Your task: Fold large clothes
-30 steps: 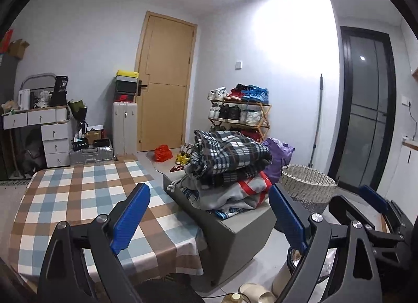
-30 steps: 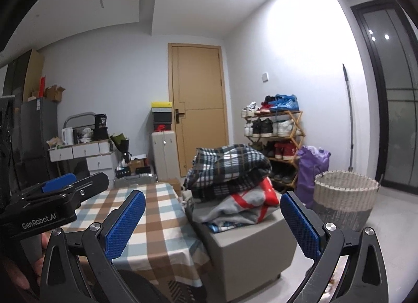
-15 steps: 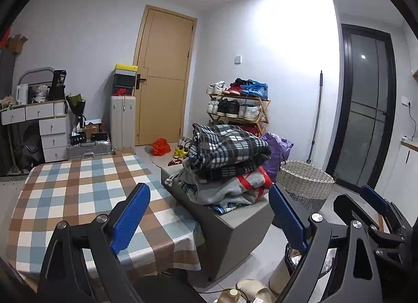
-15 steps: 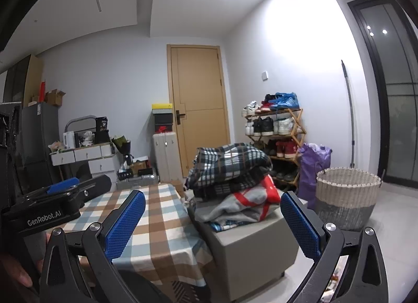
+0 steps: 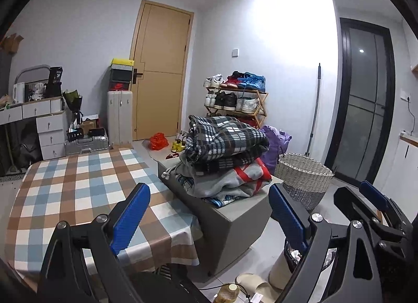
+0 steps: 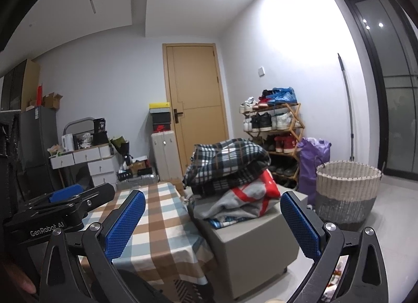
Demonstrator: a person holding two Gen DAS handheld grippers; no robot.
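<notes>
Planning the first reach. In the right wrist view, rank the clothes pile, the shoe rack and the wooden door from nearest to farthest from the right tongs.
1. Clothes pile: nearest, on the grey ottoman straight ahead of the open right tongs.
2. Shoe rack: behind the pile, to the right, against the wall.
3. Wooden door: farthest, in the back wall, slightly left.

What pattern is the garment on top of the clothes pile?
Black-and-white plaid garment, clearest in the left wrist view.
</notes>
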